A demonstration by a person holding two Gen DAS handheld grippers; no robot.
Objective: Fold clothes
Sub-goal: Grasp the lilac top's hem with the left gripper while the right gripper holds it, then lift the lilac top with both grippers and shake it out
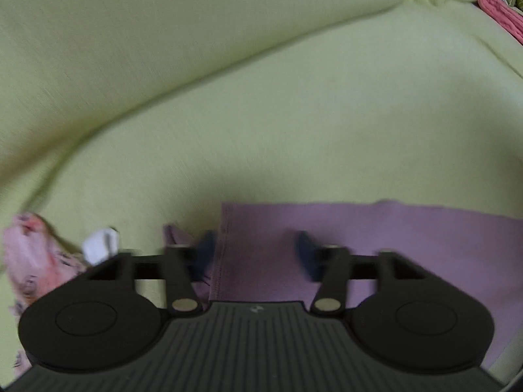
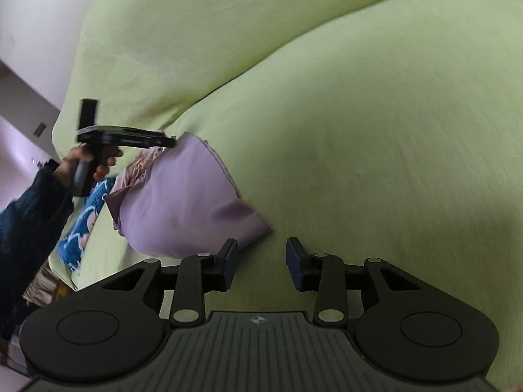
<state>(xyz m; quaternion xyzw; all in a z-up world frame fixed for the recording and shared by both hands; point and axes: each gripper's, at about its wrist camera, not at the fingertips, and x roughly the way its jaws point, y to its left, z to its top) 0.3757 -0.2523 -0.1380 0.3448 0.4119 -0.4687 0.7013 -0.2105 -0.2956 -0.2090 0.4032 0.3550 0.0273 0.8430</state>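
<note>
while spread on green sheet (image 2: 359, 130), lilac garment (image 2: 183, 202)

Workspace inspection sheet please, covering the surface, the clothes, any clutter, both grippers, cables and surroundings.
Surface: yellow-green sheet, creased, soft.
Job's things: lilac garment lies on the sheet, one end lifted; stitched hem visible in the left wrist view.
Clutter: pink patterned garment, blue printed cloth, rolled pink cloth, small white item, too blurred to identify.
Grippers: left gripper straddles the lilac garment's hem, pads apart, no pinch visible; right gripper open above bare sheet beside the garment's corner.
Cables: nothing seen.
Surroundings: pale wall; a hand and dark sleeve hold the left gripper.
</note>
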